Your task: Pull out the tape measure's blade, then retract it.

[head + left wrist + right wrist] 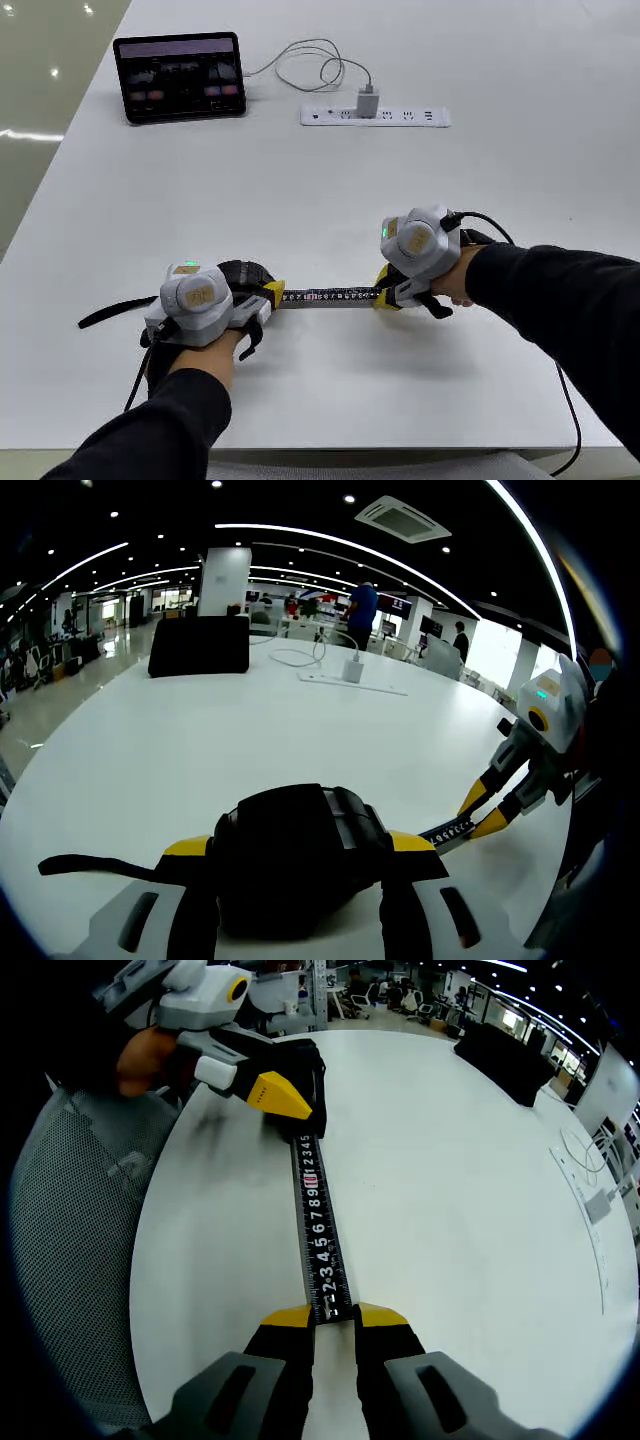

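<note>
The black tape measure case (245, 278) lies on the white table, with my left gripper (262, 299) shut on it; in the left gripper view the case (292, 880) sits between the yellow-tipped jaws of that gripper (300, 842). The blade (330, 295) runs a short way rightward, flat on the table. My right gripper (385, 293) is shut on the blade's end. In the right gripper view, the numbered blade (318, 1225) stretches from that gripper (333, 1314) to the case (303, 1072). A black strap (108, 313) trails left from the case.
A tablet (180, 76) stands at the far left of the table. A white power strip (376, 116) with a charger and looped cable (318, 62) lies at the back. The table's front edge (320, 445) is close. A mesh chair (70, 1260) sits beside the table.
</note>
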### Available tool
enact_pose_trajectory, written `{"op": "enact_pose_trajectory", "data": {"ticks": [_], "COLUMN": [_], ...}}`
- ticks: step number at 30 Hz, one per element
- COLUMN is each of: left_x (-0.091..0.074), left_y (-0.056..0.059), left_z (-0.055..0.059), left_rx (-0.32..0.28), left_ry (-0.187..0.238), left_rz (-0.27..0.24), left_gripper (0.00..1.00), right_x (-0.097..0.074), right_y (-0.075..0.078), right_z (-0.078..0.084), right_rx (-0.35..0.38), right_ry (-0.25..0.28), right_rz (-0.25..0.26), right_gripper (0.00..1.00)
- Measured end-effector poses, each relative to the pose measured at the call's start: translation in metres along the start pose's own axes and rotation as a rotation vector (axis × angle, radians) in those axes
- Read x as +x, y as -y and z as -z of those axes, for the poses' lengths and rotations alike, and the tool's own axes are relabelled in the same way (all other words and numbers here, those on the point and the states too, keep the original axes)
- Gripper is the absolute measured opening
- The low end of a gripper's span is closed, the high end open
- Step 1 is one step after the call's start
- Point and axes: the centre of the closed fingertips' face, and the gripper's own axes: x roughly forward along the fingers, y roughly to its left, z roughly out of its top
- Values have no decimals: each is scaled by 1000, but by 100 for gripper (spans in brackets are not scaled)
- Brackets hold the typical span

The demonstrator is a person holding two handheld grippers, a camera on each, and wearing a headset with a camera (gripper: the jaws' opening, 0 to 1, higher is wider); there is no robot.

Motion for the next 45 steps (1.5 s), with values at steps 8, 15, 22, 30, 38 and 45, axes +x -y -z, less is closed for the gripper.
{"op": "enact_pose_trajectory", "data": {"ticks": [8,15,22,30,38,45], "left_x": [1,1,1,1,1,1], "left_y": [0,0,0,0,0,0], "left_z": [0,0,0,0,0,0], "left_rx": [-2,-3,-3,-3,-4,-4], "left_ry": [1,0,0,0,0,0], "left_rz": [0,0,0,0,0,0], "left_gripper": [61,61,61,61,61,61], "right_x": [1,3,5,7,9,10], "right_y": [-1,0,0,0,-1,-2], "right_z": [-3,-5,-9,-14,-16,-19], "right_rx": [18,23,18,12,10,0], "right_ry": [6,8,15,23,29,35], "right_rz": [2,6,7,7,6,-4], "right_gripper": [11,11,11,11,11,11]}}
